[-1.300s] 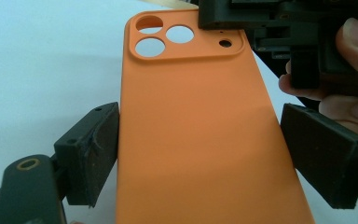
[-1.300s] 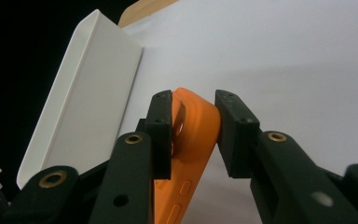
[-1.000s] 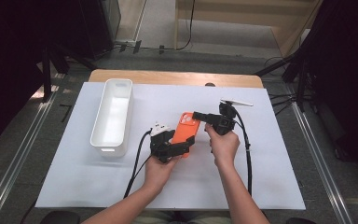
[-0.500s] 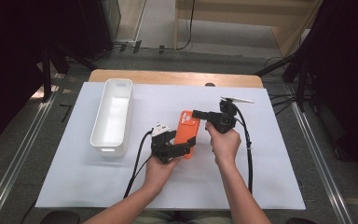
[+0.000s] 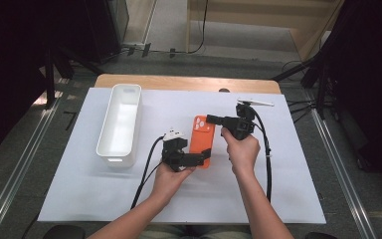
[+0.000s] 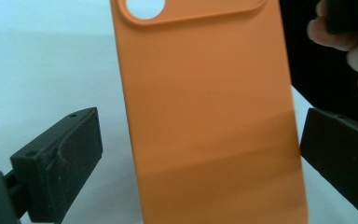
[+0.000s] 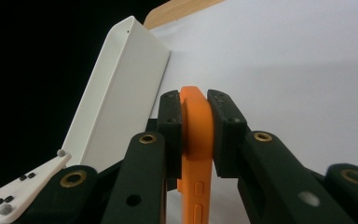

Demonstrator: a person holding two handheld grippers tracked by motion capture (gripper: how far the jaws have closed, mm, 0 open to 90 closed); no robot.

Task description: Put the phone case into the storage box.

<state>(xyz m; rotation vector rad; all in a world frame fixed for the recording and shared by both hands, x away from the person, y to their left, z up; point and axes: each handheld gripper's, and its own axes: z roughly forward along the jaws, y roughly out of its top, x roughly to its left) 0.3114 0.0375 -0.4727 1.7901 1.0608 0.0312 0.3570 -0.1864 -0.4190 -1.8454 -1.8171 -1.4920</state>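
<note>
An orange phone case (image 5: 202,139) hangs just above the white sheet, back side up, with its camera cutout at the far end. My right gripper (image 5: 211,119) is shut on the case's far edge; in the right gripper view its pads (image 7: 170,135) pinch the orange rim (image 7: 193,186) from both sides. My left gripper (image 5: 201,158) straddles the near end of the case. Its jaws have just been opening and stand wide, each pad (image 6: 65,158) apart from the case's sides (image 6: 209,116).
A long white bin (image 5: 120,124) stands at the left of the sheet, close to the case, its wall (image 7: 116,102) beside the right gripper's jaws. The white sheet (image 5: 278,174) covers the table; a wooden edge (image 5: 189,82) shows at the back. Cables trail toward me.
The left gripper's jaws stand wider around the case's near end than before. Both hands and the case have stayed almost where they were.
</note>
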